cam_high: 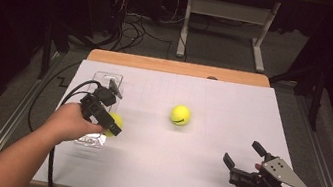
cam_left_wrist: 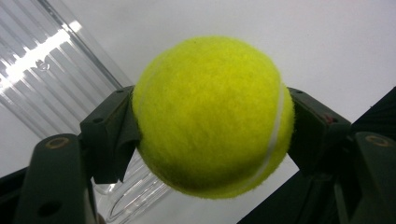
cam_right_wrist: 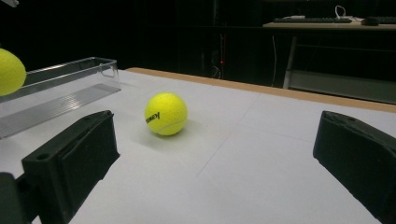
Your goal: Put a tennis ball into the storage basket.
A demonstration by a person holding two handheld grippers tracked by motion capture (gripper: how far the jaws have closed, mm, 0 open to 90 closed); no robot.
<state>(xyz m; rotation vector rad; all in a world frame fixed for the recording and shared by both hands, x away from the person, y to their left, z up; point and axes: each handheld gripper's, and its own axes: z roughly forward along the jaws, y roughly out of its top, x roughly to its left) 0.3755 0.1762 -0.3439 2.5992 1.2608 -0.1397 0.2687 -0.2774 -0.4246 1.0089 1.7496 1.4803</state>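
Left gripper [cam_high: 111, 124] raised over clear tray [cam_high: 105, 81], fingers clamping tennis ball [cam_left_wrist: 212, 116], right gripper [cam_high: 244, 155] low, fingers wide.

On the white-covered tabletop [cam_high: 232, 114], a clear plastic rectangular tray [cam_high: 106, 80] lies toward nine o'clock, along the left edge. The left hand-held gripper [cam_high: 112, 126] sits at the tray's right side, with a yellow felt tennis ball [cam_left_wrist: 212, 116] clamped between its jaws, above the tray's near end. A second yellow felt tennis ball [cam_high: 180, 115] rests near the centre, apart from the tray. The right hand-held gripper [cam_high: 243, 155] is at four o'clock, jaws spread toward that ball.
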